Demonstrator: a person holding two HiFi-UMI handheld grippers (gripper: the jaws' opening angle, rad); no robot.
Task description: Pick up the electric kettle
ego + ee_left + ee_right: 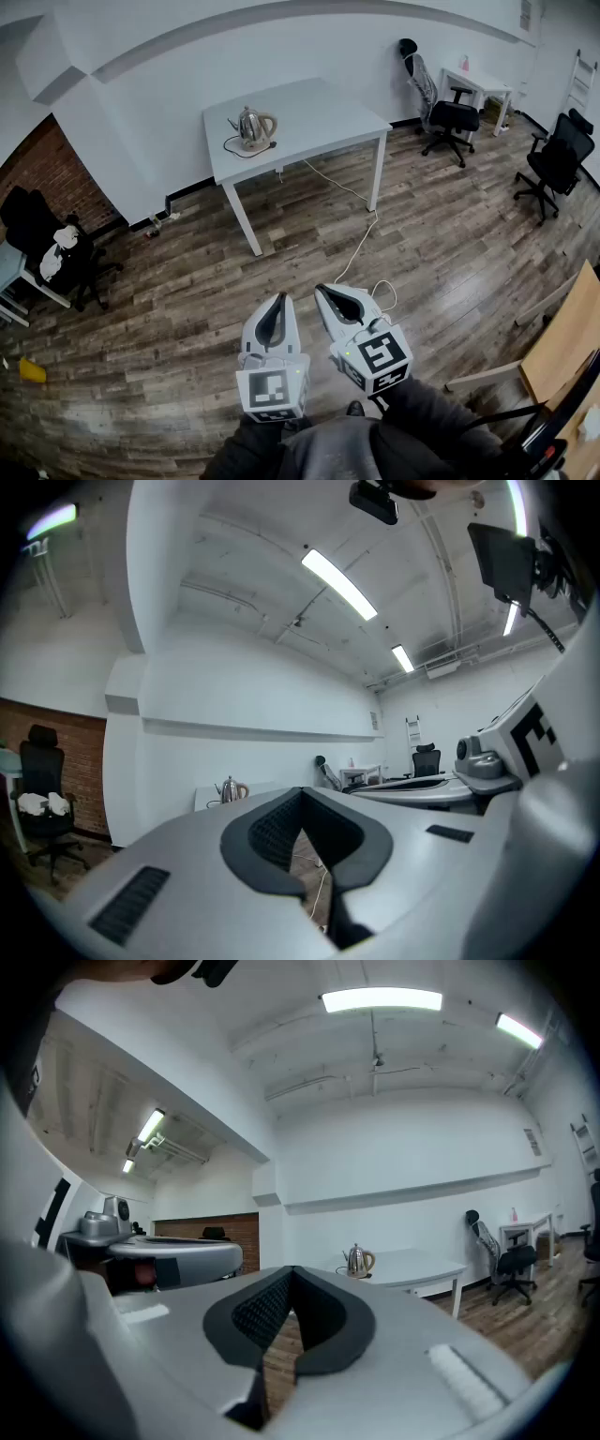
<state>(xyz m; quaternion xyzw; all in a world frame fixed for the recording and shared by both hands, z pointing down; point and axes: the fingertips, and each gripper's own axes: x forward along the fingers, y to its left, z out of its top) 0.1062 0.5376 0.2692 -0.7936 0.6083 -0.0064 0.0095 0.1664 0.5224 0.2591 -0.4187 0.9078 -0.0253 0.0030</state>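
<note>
A shiny metal electric kettle [254, 127] with a tan handle stands on its base on a white table [319, 117] across the room, its black cord looped beside it. It shows small and far in the left gripper view [231, 789] and in the right gripper view [357, 1261]. My left gripper [277, 299] and right gripper [323, 291] are held level side by side over the wood floor, well short of the table. Both are shut with nothing between the jaws.
A white cable [356, 248] runs from the table across the wood floor toward me. Black office chairs [448, 111] [555, 159] stand at the right by a small white desk [478, 84]. A dark chair with cloths [52, 248] sits at the left by the brick wall. A wooden board [562, 342] lies near right.
</note>
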